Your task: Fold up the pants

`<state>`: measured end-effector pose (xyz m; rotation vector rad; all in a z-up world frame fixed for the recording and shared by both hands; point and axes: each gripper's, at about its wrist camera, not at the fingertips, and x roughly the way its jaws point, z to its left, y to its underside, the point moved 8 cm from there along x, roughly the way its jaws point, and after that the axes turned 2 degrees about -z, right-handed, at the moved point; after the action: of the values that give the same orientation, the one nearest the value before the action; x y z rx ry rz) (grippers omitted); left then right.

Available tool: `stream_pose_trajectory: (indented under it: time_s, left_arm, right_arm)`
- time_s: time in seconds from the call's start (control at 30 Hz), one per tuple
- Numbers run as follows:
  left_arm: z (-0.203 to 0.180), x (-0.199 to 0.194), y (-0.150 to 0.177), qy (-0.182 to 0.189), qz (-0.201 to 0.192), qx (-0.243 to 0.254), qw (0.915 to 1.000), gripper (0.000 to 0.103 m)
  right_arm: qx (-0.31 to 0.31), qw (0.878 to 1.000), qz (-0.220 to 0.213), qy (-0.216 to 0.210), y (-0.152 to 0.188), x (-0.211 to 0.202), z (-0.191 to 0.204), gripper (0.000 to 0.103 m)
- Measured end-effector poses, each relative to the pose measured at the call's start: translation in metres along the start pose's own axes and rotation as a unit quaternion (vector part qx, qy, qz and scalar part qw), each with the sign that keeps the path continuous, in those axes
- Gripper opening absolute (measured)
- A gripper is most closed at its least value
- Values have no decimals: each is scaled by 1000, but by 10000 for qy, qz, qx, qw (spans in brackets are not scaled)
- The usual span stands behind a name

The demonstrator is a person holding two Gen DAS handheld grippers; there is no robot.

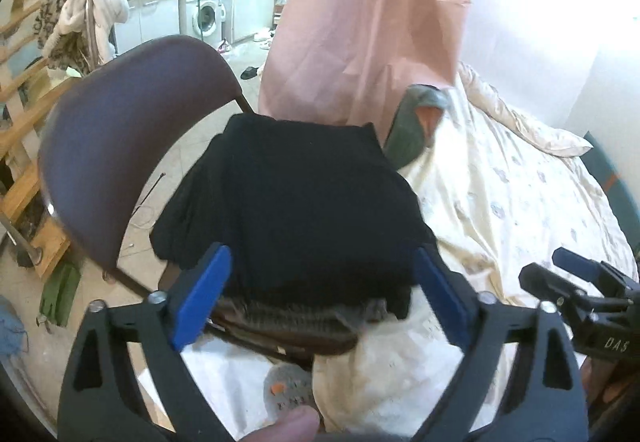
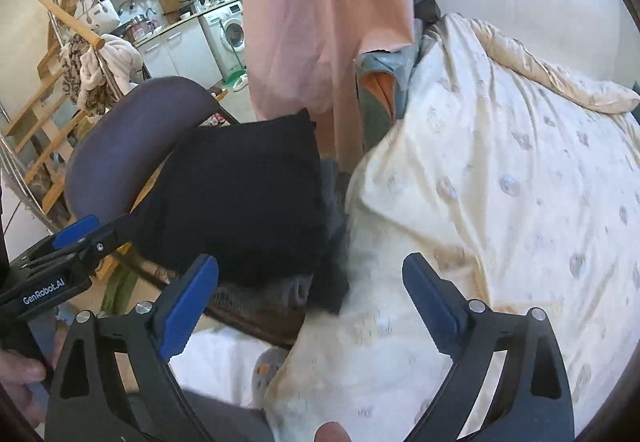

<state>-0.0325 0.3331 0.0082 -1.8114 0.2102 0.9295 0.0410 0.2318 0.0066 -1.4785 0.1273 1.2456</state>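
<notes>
The black pants (image 1: 296, 202) lie folded into a thick square on the seat of a purple chair (image 1: 132, 130), on top of other folded dark clothes (image 1: 288, 322). My left gripper (image 1: 320, 302) hovers over the near edge of the stack, jaws wide apart, nothing between the blue pads (image 1: 204, 298). In the right wrist view the same folded pants (image 2: 240, 194) sit up and left of my right gripper (image 2: 310, 306), which is open over the cream bedspread (image 2: 500, 202) with nothing in it. The left gripper (image 2: 60, 250) shows at that view's left edge.
A pink curtain (image 1: 368, 22) hangs behind the chair. A bed with a cream patterned quilt (image 1: 512, 202) fills the right. A green-grey garment (image 1: 412, 130) lies at the bed's head. Wooden stairs (image 1: 24, 90), hung clothes and a kitchen with a washing machine (image 1: 206, 16) stand at the left.
</notes>
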Motion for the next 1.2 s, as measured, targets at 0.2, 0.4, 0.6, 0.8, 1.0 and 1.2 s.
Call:
stream_pose_trajectory:
  time_s: [0.2,0.4,0.6,0.8,1.0,1.2]
  left_arm:
    - [-31,-33,25,81,-5,114,9999,102]
    - [-90,-75,21,374,-305,536,9974,103]
    - [-164,-103,32,725,-639,1002,9903,103]
    - [-221,-92,77,1102,-515,1155,9858,103]
    - [-247,-78,123,1177,-576,1557,9791,103]
    - [-255,-54,139,1209,-750,1725,9747,103]
  right_arm:
    - [136,9995,-288,-24,20,-53,-16,96]
    - [116,9956,-922,92,16,-130,-44,102]
    - [79,9900,-1305,531,34,-189,-90,103]
    - [415,9870,-1273,886,76,-203,-144,103]
    - [639,9825,-1223,1249,123,-186,-179,103]
    - [1001,9723,-1322,1649,154,-170,-209,103]
